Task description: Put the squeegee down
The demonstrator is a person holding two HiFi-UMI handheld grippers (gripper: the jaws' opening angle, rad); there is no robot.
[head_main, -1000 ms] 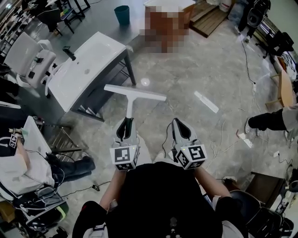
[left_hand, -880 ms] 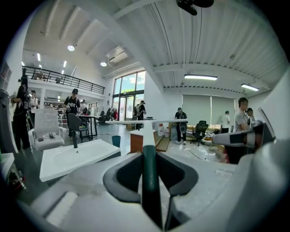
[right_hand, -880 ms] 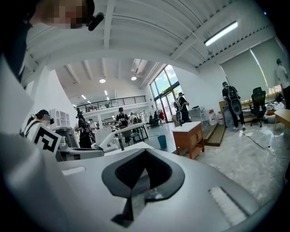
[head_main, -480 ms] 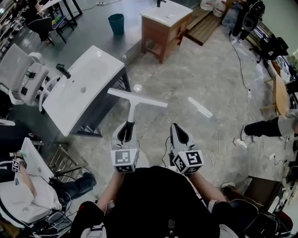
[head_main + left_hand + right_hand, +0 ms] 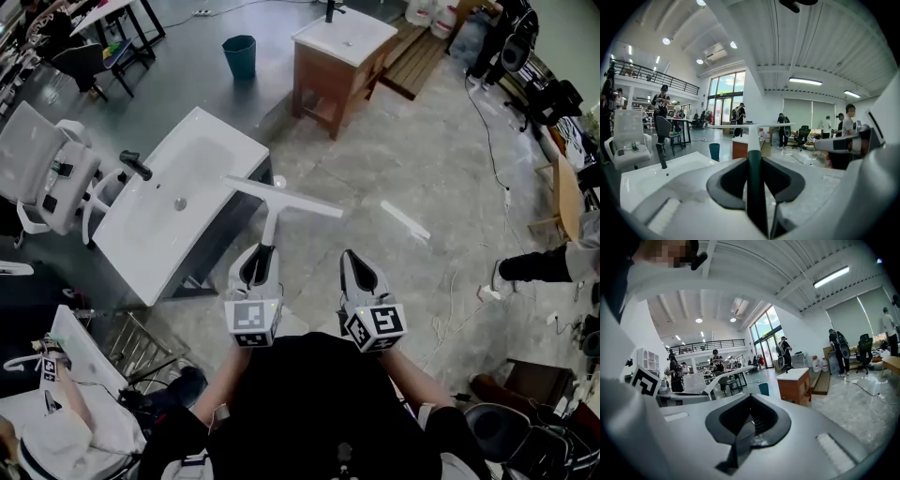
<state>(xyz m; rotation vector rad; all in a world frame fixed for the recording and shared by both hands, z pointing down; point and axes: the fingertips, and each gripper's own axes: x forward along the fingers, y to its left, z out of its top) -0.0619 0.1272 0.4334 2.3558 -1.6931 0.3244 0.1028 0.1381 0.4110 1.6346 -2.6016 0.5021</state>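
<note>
1. We see a white squeegee (image 5: pixel 281 199) with a dark handle.
2. Our left claw (image 5: pixel 259 255) and right claw (image 5: pixel 354 259) are white, with black-and-white square markers.
3. We see a teal bin (image 5: pixel 240 54) on the mottled grey floor (image 5: pixel 441 159).

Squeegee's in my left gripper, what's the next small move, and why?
Probably swing the left gripper leftward over the white sink top. Its jaws grip the squeegee by the handle, the blade is mostly over floor, and that top is the nearest flat surface.

Workshop hall: freestanding washbasin (image 5: pixel 178 202), office chair (image 5: pixel 42 159), floor cables (image 5: pixel 488 117).
</note>
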